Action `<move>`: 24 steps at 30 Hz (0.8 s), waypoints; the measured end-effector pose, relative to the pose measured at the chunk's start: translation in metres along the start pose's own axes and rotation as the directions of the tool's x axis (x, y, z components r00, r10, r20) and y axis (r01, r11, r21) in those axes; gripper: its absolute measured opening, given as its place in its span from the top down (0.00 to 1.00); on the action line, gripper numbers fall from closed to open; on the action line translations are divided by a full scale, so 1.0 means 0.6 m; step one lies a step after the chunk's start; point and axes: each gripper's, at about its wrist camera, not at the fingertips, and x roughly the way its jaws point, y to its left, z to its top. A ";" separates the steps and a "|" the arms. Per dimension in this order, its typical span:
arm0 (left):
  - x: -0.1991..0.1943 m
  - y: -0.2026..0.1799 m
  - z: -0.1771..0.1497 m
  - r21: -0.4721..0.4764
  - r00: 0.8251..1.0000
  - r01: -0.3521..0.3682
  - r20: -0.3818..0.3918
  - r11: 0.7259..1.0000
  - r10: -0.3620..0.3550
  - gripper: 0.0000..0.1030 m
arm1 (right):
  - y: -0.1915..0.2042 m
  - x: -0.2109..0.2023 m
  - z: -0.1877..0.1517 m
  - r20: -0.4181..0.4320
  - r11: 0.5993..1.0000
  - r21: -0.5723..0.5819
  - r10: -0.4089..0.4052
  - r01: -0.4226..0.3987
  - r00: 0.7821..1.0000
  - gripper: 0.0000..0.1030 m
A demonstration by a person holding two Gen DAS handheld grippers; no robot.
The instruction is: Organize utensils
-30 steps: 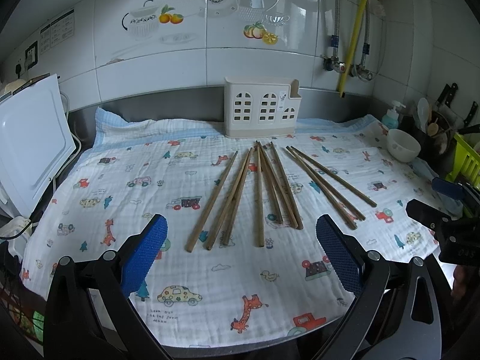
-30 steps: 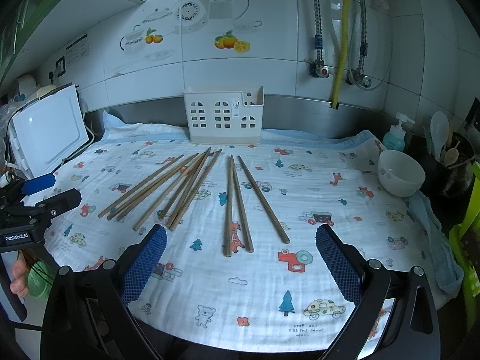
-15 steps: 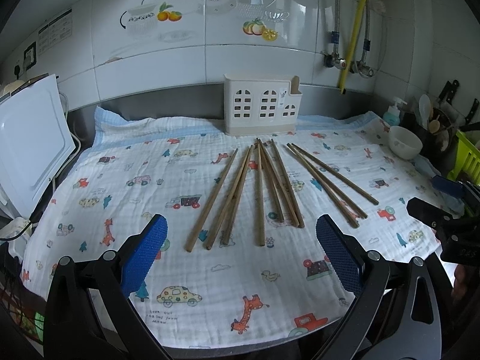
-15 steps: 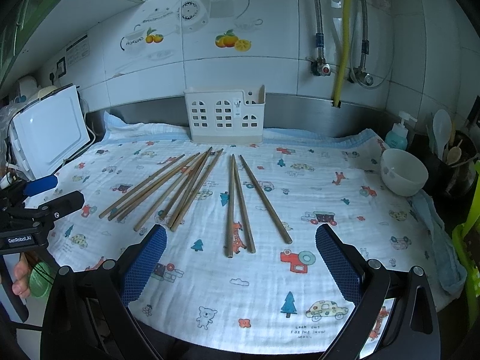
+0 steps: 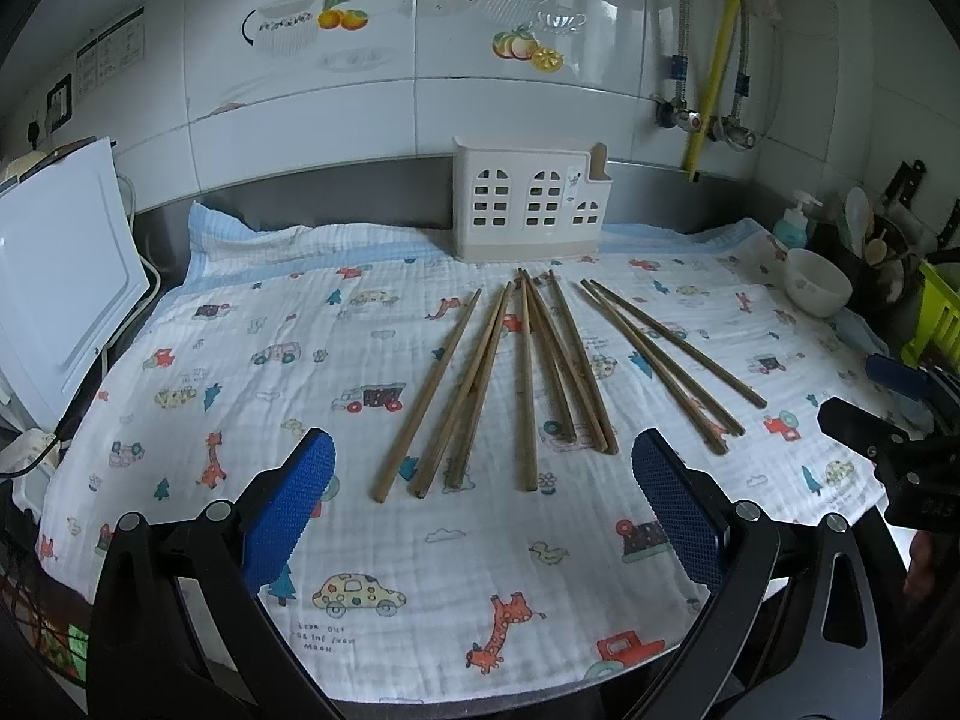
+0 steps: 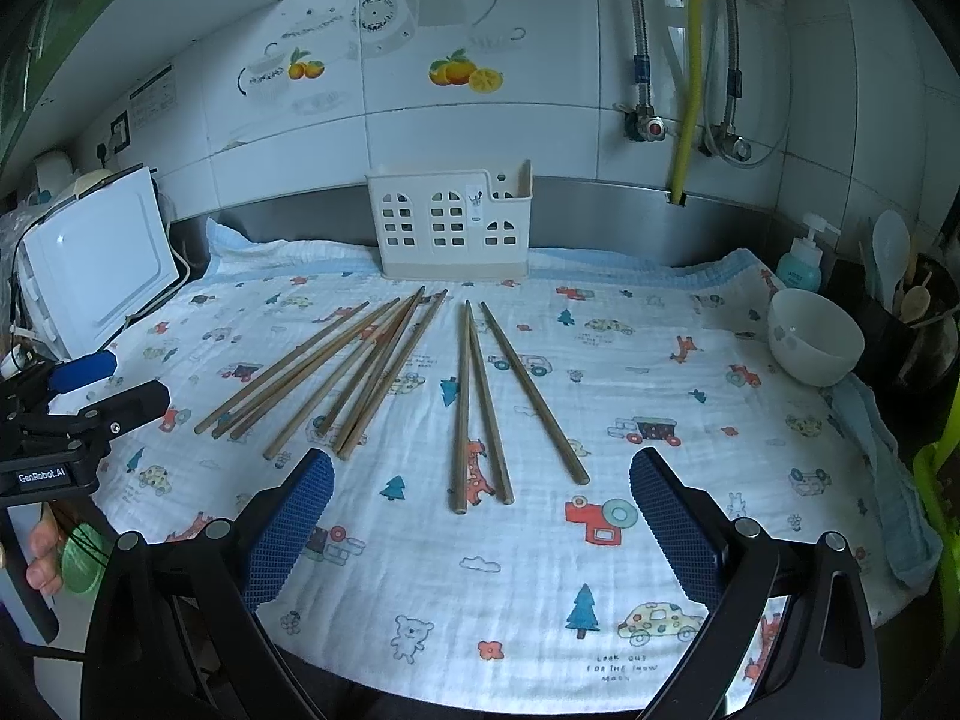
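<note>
Several wooden chopsticks lie fanned out on a printed white cloth; they also show in the right wrist view. A white utensil holder with window-shaped holes stands upright behind them against the wall, also in the right wrist view. My left gripper is open and empty, just short of the chopsticks' near ends. My right gripper is open and empty, near three chopsticks on the right. Each gripper shows at the other view's edge.
A white bowl sits on the right of the cloth, with a soap bottle and a utensil pot behind it. A white appliance lid stands at the left. A green rack is at the far right.
Both views have shifted slightly: the chopsticks and holder sit a little lower in the frames. No object on the cloth has moved.
</note>
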 end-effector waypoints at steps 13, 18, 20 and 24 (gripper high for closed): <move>0.011 0.007 0.002 -0.009 1.000 0.000 0.000 1.000 0.000 0.05 | -0.006 0.013 0.003 -0.013 1.000 -0.001 -0.005 0.005 1.000 0.07; 0.019 0.017 0.001 -0.019 1.000 -0.011 -0.007 1.000 0.010 0.05 | -0.012 0.021 0.003 -0.021 1.000 0.001 -0.011 0.011 1.000 0.07; 0.022 0.019 0.001 -0.006 1.000 -0.020 -0.011 1.000 0.020 0.05 | -0.016 0.025 0.003 -0.025 1.000 0.009 -0.010 0.010 1.000 0.07; 0.028 0.025 0.002 -0.018 1.000 -0.003 -0.018 1.000 0.002 0.05 | -0.019 0.033 0.004 -0.031 1.000 0.014 -0.011 0.012 0.999 0.07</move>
